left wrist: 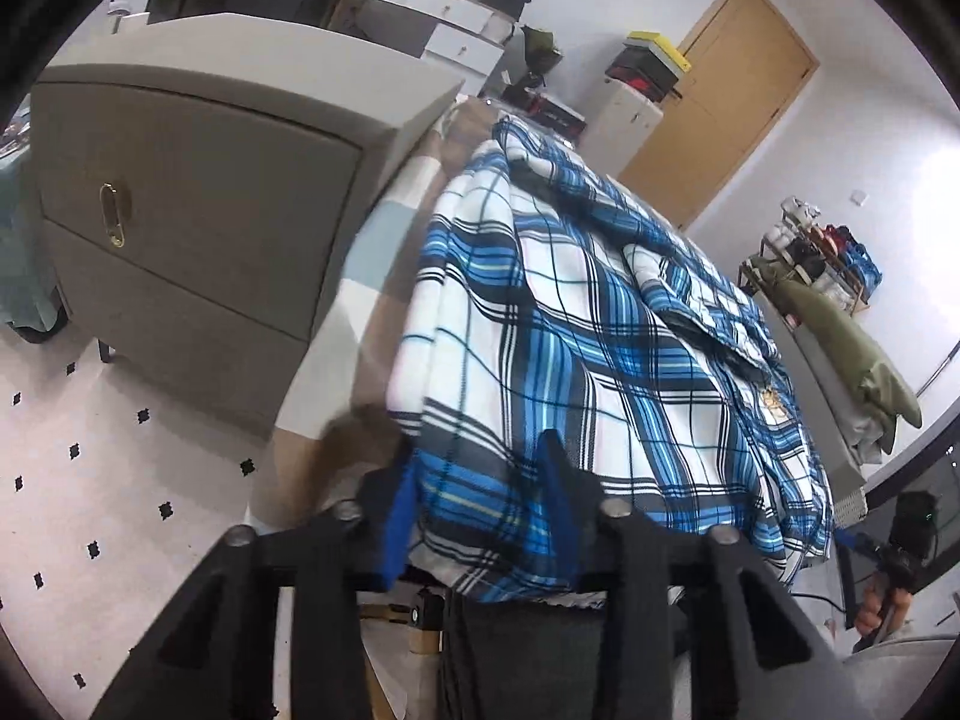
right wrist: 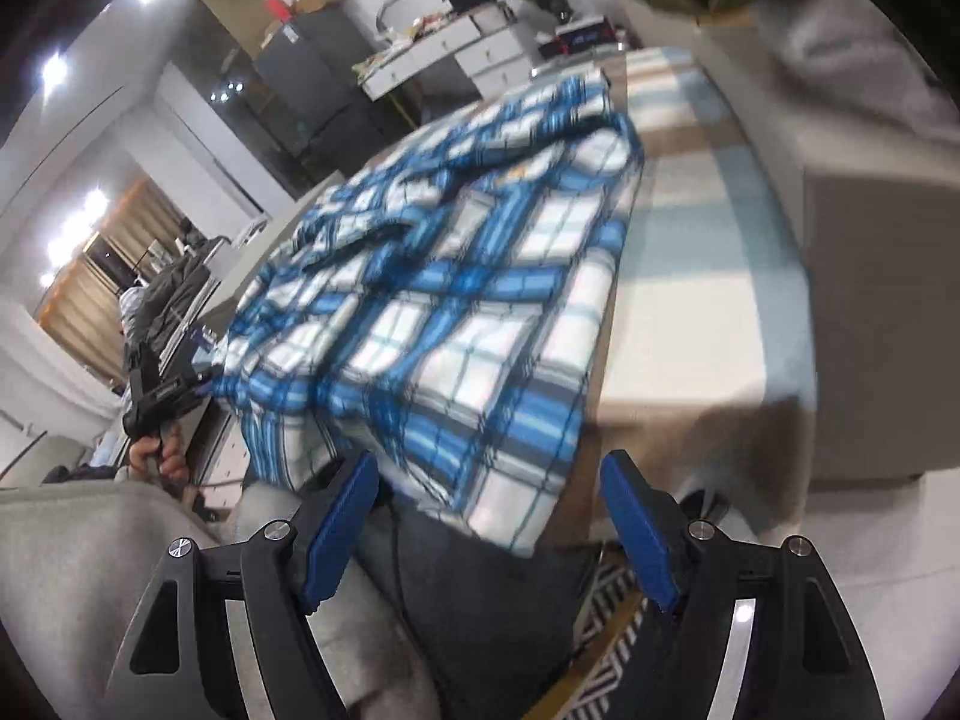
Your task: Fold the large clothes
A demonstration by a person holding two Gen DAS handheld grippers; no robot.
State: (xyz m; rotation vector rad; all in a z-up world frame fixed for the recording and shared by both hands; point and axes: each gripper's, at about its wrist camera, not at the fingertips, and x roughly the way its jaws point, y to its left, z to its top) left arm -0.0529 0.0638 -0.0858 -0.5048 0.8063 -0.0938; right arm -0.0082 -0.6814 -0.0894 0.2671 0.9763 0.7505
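A large blue, white and black plaid shirt (left wrist: 570, 324) lies bunched on a table with a tan, pale-blue and white checked cover (left wrist: 384, 240). Its near hem hangs over the table's front edge. My left gripper (left wrist: 477, 510) is shut on a fold of that hem, and cloth fills the gap between the blue pads (left wrist: 555, 498). In the right wrist view the same shirt (right wrist: 456, 276) looks blurred. My right gripper (right wrist: 489, 516) stands open just below the shirt's near corner, with nothing pressed between its pads (right wrist: 636, 528). A hand holds the left gripper (right wrist: 159, 390) at the shirt's far-left corner.
A grey drawer cabinet (left wrist: 198, 222) stands close to the table's left side. Beyond are white drawers (left wrist: 444, 18), a wooden door (left wrist: 732, 96), a shoe rack (left wrist: 822, 258) and an olive cushion (left wrist: 852, 348). The person's dark trousers (right wrist: 480, 594) are below the table edge.
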